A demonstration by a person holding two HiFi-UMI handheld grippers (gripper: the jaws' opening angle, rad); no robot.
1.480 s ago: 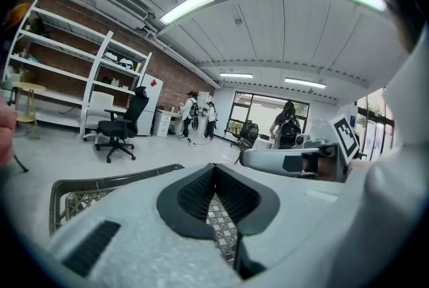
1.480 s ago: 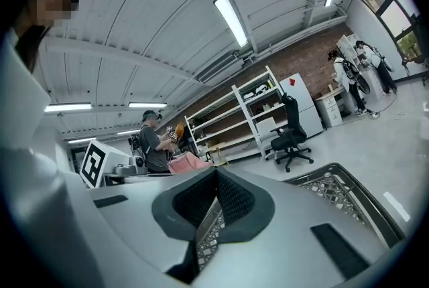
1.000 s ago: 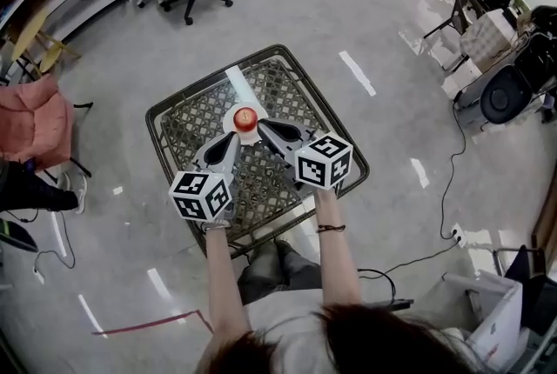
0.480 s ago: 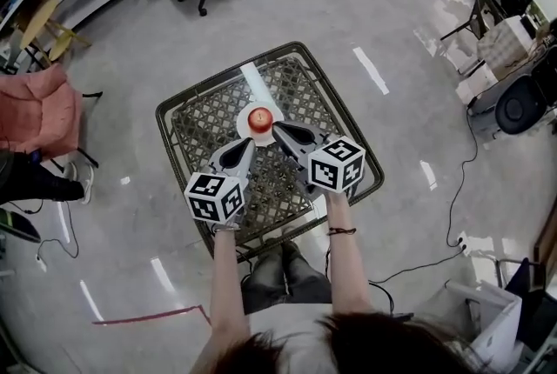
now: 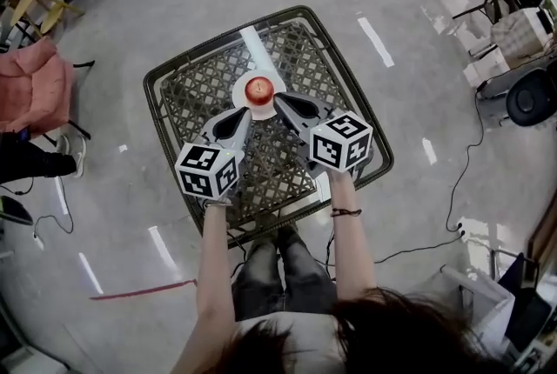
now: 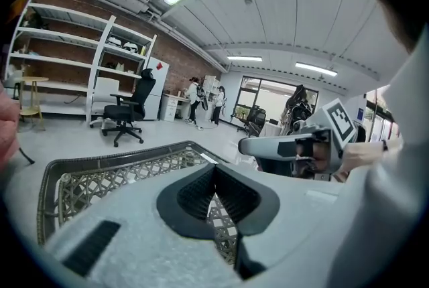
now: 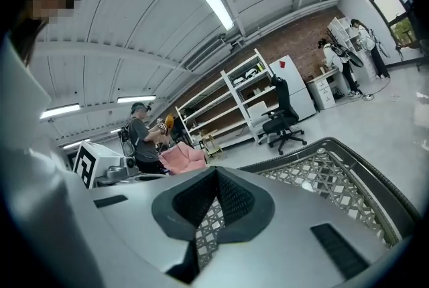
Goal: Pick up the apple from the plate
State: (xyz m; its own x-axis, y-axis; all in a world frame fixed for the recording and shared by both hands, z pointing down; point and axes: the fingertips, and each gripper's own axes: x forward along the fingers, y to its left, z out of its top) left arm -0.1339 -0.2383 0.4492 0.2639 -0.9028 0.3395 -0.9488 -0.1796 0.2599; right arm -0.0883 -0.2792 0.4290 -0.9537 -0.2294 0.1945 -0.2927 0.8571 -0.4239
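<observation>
Apple [image 5: 259,89] sits on a small white plate [image 5: 241,93], roughly mid-surface and a bit toward the far edge. The surface [image 5: 187,94] is a metal lattice top.

Left gripper [image 5: 247,112] has its tip at the near-left rim of the plate, jaws pressed together, nothing between them. Right gripper [image 5: 277,97] has its tip just beside the apple on the right. Its jaws are also pressed together and empty. Through the slot under each closed tip, each gripper's own view shows only lattice and no apple. Neither gripper seems to touch the apple, though the gap on the right side is too fine to call from above.

Step in hand, as I judge it, is the final approach before the grasp. No pick is possible with the jaws like this.

To do it well:
- Choose one gripper. The right looks closer.
- Spread its jaws wide before going in, wider than the apple.
- Come in level from the side, above the plate rim.
- Straddle the apple at its widest part, not near the top, where the pads would slide off.
- Close gently and centred, since the skin is round, smooth and likely slippery.
- Keep the other gripper clear, or use it to steady the plate, which may skid on the lattice.
- Lift straight up and watch that the plate does not come with it.
</observation>
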